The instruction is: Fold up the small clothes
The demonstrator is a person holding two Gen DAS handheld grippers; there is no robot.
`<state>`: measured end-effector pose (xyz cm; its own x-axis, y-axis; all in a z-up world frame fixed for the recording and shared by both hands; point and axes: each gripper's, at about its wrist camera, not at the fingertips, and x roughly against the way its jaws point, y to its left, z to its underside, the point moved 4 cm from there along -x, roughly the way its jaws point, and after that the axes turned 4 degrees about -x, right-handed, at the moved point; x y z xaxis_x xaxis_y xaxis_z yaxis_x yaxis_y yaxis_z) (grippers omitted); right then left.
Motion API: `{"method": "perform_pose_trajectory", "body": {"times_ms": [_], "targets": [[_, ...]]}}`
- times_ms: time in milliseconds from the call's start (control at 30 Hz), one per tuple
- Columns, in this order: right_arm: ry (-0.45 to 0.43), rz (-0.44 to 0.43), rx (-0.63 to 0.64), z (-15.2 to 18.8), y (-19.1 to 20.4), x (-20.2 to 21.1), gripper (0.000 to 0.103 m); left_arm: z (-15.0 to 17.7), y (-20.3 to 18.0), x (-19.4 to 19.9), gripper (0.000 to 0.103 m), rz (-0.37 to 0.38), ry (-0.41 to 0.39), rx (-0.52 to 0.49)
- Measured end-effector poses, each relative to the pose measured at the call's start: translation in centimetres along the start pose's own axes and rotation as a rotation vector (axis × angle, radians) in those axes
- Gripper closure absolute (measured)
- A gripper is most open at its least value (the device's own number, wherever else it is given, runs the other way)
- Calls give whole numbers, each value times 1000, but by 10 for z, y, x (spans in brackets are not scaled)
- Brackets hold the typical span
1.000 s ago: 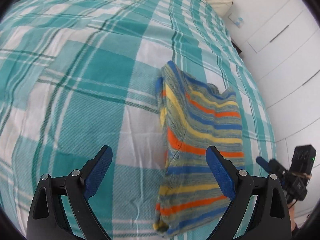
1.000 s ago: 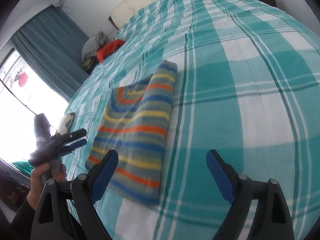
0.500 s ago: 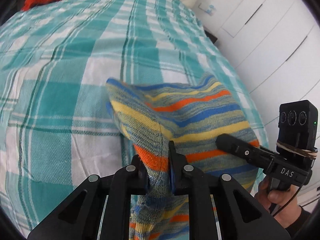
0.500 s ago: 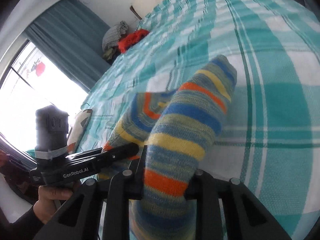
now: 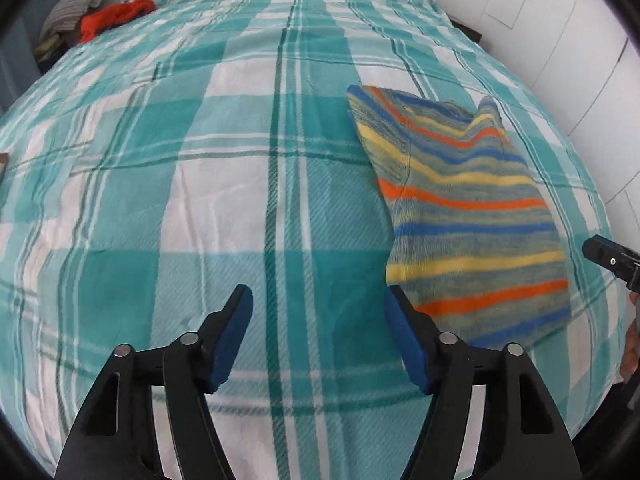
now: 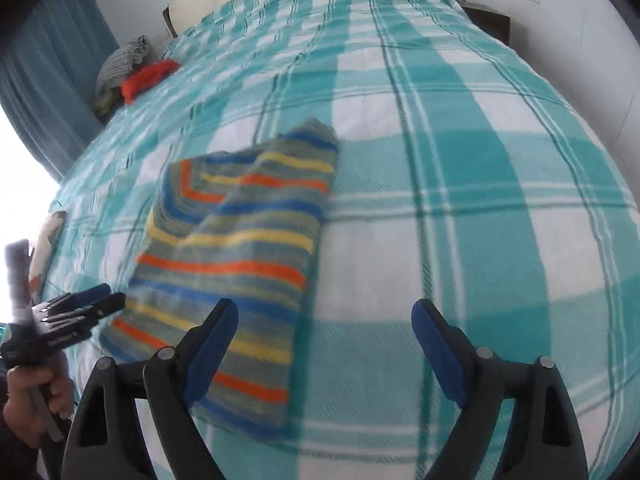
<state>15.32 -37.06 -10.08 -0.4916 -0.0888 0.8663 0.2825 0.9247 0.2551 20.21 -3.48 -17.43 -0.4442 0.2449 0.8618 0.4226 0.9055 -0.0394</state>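
A bed with a teal-and-white plaid blanket point(image 5: 224, 184) is filling both views, its cover lying flat with slight creases. White cupboard doors point(image 5: 568, 52) are standing along the right edge of the left wrist view, and a teal curtain point(image 6: 48, 76) is hanging beside a bright window on the left of the right wrist view. On the blanket the striped knit garment point(image 5: 464, 216) — blue, yellow, orange and grey-green bands — is lying folded, its far end doubled over with a small raised corner. Neither gripper is touching it. The left gripper point(image 5: 318, 312) is hovering above bare blanket just beside the garment's near left corner, its jaws opening wide with nothing between them. The right gripper point(image 6: 324, 330) is hovering over the garment's near right edge, jaws likewise opening wide and holding nothing — the cloth is lying under its left finger point(image 6: 208, 344). At the far corner of the bed a red cloth point(image 6: 148, 76) is lying against a small grey bundle point(image 6: 120, 64).
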Motion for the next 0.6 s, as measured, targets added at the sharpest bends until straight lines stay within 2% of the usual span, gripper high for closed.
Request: {"method": "perform_pose_trajectory", "body": {"times_ms": [100, 167, 267, 333, 367, 500, 600], "targets": [[-17, 60, 61, 27, -6, 25, 8, 14, -12, 49, 5, -149, -106, -75], [-61, 53, 110, 37, 5, 50, 7, 15, -23, 81, 4, -204, -158, -106], [-132, 27, 158, 46, 26, 94, 1, 9, -31, 122, 2, -252, -191, -88], [-174, 7, 183, 48, 42, 123, 0, 12, -35, 146, 1, -290, -225, -79], [-188, 8, 193, 50, 50, 135, 0, 16, -38, 156, 1, -287, -228, -77], [-207, 39, 210, 68, 72, 175, 0, 32, -50, 169, 2, -295, -115, -71], [-195, 45, 183, 91, 75, 194, 0, 56, -56, 186, 2, -279, -100, -34]]}}
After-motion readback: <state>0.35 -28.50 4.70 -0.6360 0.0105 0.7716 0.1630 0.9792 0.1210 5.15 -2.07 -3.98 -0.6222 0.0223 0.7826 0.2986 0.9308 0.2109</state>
